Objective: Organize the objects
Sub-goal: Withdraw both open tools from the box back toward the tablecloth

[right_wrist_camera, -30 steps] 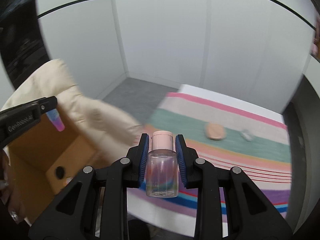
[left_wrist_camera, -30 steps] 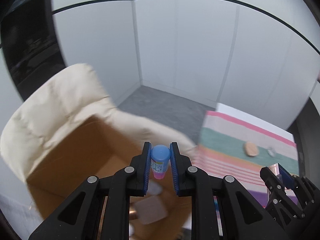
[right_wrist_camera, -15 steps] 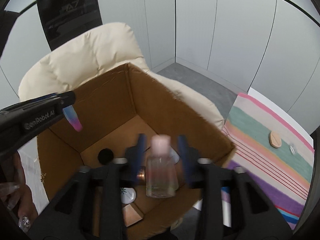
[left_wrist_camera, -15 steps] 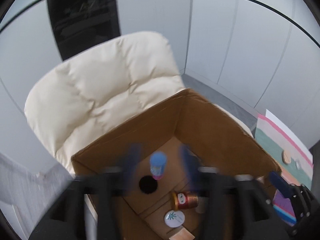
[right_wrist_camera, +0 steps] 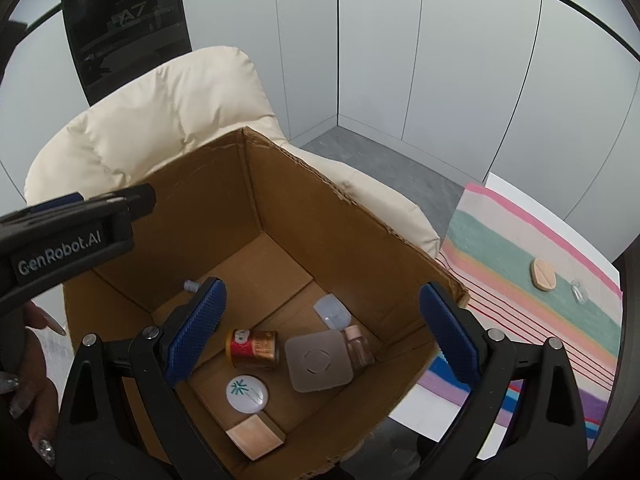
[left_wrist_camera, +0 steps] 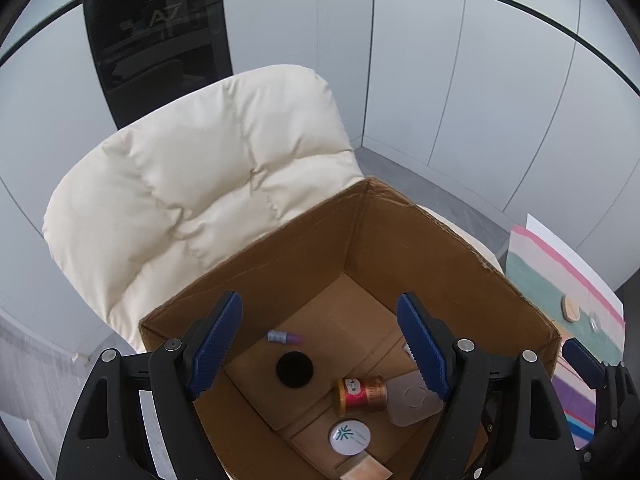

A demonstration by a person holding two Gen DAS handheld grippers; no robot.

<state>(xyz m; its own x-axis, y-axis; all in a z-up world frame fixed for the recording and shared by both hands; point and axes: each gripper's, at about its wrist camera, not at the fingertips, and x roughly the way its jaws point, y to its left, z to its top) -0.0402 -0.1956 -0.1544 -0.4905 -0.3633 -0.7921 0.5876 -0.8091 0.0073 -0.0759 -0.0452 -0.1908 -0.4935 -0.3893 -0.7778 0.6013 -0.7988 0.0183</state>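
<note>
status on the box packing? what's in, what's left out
Done: cardboard box holds the can, clear bottle, small blue-capped tube and other bits. In hand: nothing; left gripper and right gripper have just opened, empty, above it. Left: tan disc and small clear piece on the striped cloth.

Left gripper (left_wrist_camera: 320,344) jaws just opened wide and empty over cardboard box (left_wrist_camera: 400,240), small blue-capped tube (left_wrist_camera: 283,337) lying inside, cream chair (left_wrist_camera: 200,184) behind

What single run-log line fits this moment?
left gripper: open, empty | right gripper: open, empty | both over cardboard box | blue-capped tube, pink-capped bottle inside
</note>
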